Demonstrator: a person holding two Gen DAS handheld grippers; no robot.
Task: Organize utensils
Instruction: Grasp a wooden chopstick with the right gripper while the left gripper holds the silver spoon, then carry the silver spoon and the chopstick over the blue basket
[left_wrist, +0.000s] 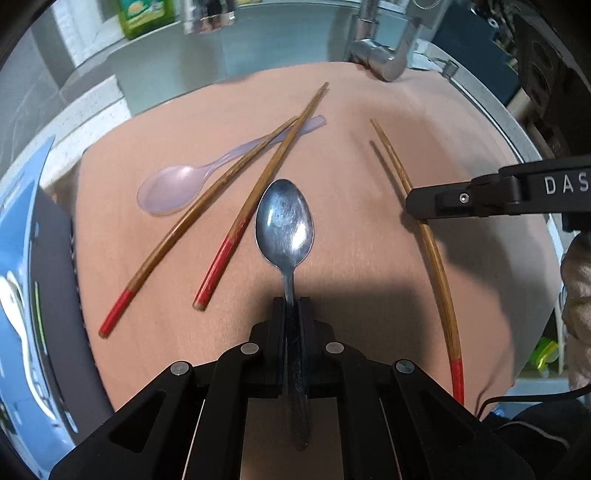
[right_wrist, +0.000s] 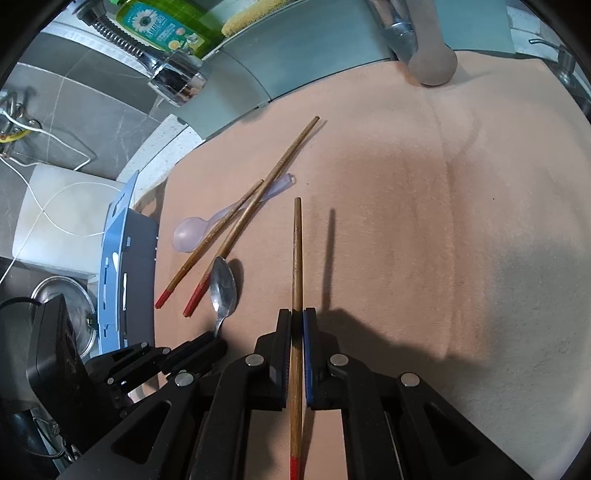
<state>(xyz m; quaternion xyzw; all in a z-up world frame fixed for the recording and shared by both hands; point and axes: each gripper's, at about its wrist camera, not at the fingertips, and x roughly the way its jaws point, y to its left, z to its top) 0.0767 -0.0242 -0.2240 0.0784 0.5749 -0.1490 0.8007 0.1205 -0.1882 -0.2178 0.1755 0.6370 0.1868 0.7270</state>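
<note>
My left gripper (left_wrist: 291, 301) is shut on the handle of a metal spoon (left_wrist: 284, 221), bowl pointing away, just above the peach mat (left_wrist: 461, 155). My right gripper (right_wrist: 297, 314) is shut on a red-tipped wooden chopstick (right_wrist: 296, 251), held lifted over the mat; it also shows in the left wrist view (left_wrist: 428, 236) with the right gripper (left_wrist: 417, 208) on it. Two more red-tipped chopsticks (left_wrist: 207, 225) lie crossed over a translucent purple plastic spoon (left_wrist: 173, 188) on the mat's left part. The metal spoon (right_wrist: 222, 288) and left gripper (right_wrist: 212, 341) show in the right wrist view.
A blue utensil holder (right_wrist: 118, 266) stands at the mat's left edge. A chrome tap (left_wrist: 384, 55) and sprayer head (right_wrist: 177, 79) hang at the back. A green dish-soap bottle (right_wrist: 166, 26) stands behind the sink. A pot lid (right_wrist: 70, 302) lies at far left.
</note>
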